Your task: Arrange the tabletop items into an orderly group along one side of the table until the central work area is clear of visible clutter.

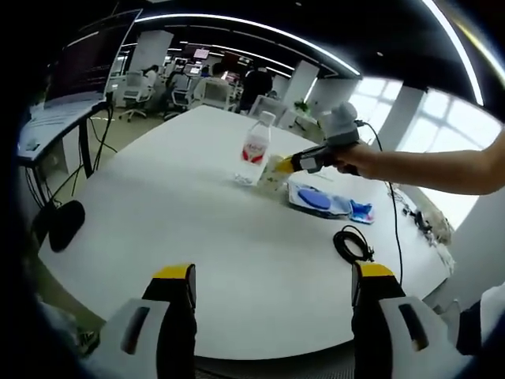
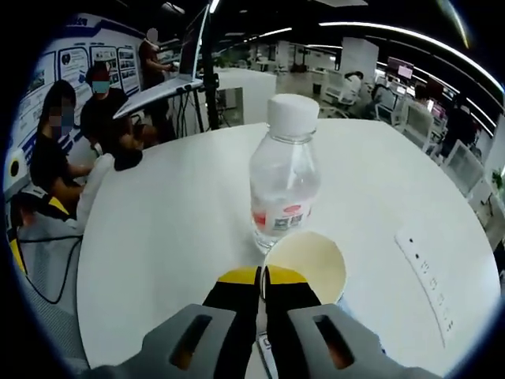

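Pinched on the rim of the pale paper cup [image 2: 306, 267], my right gripper [image 2: 263, 278] holds it just beside the clear plastic water bottle [image 2: 285, 181]. My left gripper [image 1: 272, 286] hangs wide, empty, over the white round bench [image 1: 158, 205]. Grouping looks barely begun; the blue packets [image 1: 319, 199] and black coiled cable [image 1: 352, 243] remain.
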Available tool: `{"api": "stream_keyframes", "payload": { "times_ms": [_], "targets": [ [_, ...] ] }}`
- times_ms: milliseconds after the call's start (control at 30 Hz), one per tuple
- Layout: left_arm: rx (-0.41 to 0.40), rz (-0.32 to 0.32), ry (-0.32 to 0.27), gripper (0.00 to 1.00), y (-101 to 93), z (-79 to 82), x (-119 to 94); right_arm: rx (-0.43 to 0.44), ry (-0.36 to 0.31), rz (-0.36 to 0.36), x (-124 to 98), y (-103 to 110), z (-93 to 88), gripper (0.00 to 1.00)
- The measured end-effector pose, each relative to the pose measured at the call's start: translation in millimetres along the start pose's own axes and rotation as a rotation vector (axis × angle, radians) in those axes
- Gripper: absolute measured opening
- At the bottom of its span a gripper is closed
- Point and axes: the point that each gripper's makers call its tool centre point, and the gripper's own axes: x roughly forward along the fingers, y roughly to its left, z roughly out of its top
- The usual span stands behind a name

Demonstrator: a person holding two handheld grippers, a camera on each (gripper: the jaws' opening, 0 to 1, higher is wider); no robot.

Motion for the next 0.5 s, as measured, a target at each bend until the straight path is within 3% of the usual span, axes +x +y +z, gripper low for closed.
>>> {"api": "stream_keyframes", "payload": {
  "times_ms": [500],
  "targets": [
    [-0.005,0.004,-0.007,0.76,1.5,1.3,-2.2,-0.036,0.037,0.002,2.0,2.3,-7.1,0.00]
  ]
}}
